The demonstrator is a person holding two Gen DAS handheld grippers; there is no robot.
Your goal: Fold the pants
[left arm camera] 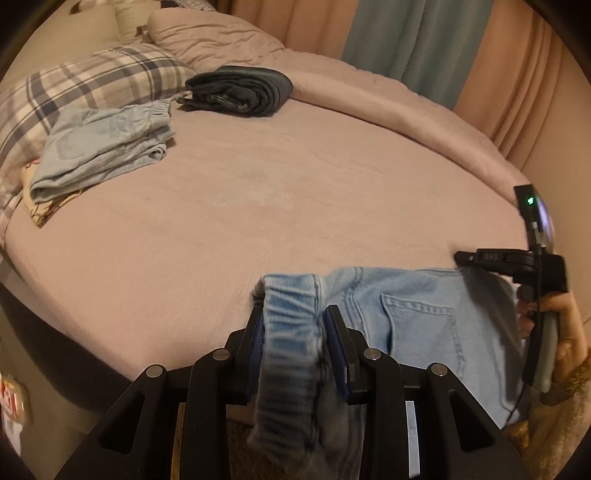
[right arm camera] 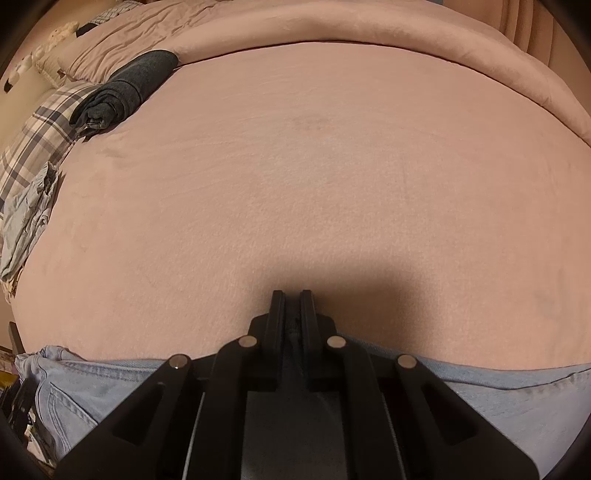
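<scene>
Light blue jeans (left arm camera: 413, 317) hang at the near edge of the pink bed (left arm camera: 277, 192), back pocket showing. My left gripper (left arm camera: 295, 317) is shut on the bunched waistband of the jeans. My right gripper (right arm camera: 292, 299) is shut on the jeans' top edge, a thin strip of denim between its fingers; the jeans (right arm camera: 92, 391) spread below it on both sides. The right gripper (left arm camera: 480, 258) also shows in the left wrist view, at the jeans' right end, held by a hand.
Folded light blue pants (left arm camera: 99, 147) lie at the left on a plaid pillow (left arm camera: 92, 81). Folded dark pants (left arm camera: 240, 90) lie at the back left, also in the right wrist view (right arm camera: 125, 88). A rolled pink duvet (right arm camera: 369, 33) runs along the far side. Curtains hang behind.
</scene>
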